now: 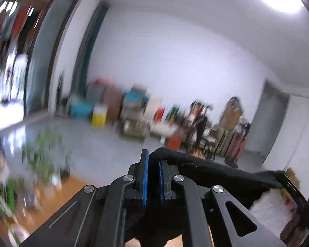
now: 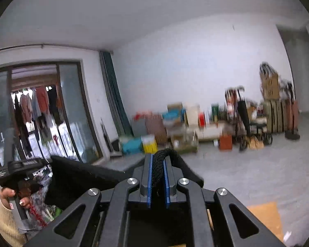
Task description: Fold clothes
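A black garment [image 1: 205, 164] hangs stretched in the air between my two grippers, both raised and pointing out across the room. In the left wrist view my left gripper [image 1: 153, 164] is shut on one end of its top edge, the cloth bunched between the blue pads [image 1: 145, 177]. From there the fabric runs right to the other tool's black frame [image 1: 290, 187]. In the right wrist view my right gripper [image 2: 158, 164] is shut on a rolled knit edge of the garment [image 2: 82, 175], which sags left toward the left tool [image 2: 20, 168], held by a hand [image 2: 10, 195] in a cream sleeve.
Boxes and bags [image 2: 175, 127] line the far white wall, with a chair [image 2: 249, 121] among them. A glass sliding door [image 2: 41, 113] with hanging laundry is on the left. Potted plants [image 1: 45, 156] stand low left. A wooden surface [image 2: 265, 216] lies below, on grey floor.
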{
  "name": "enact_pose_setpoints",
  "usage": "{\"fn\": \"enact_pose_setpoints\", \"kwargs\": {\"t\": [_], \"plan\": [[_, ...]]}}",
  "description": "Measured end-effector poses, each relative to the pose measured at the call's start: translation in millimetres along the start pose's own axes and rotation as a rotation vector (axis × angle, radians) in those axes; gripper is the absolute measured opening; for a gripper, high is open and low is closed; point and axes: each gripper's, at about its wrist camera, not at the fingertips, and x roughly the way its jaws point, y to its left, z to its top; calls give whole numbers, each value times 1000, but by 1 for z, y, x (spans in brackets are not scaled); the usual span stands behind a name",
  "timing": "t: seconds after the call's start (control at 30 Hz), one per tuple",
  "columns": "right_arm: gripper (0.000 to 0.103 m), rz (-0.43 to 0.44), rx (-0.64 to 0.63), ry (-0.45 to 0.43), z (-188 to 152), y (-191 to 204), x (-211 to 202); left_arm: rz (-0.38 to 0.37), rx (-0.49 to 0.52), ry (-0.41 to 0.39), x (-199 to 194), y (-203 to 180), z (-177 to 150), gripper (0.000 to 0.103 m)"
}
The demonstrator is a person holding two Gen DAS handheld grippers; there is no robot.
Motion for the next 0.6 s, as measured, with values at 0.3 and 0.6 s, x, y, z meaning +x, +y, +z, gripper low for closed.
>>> {"fn": "enact_pose_setpoints", "kwargs": {"t": [0.3,0.6], "plan": [[11,-48,92,307,-146,-51,82,116,56,453,125,44,-183,9],[11,-82,309,718,-388,-146,68,104,42,1009,155,81,-440,8]]}}
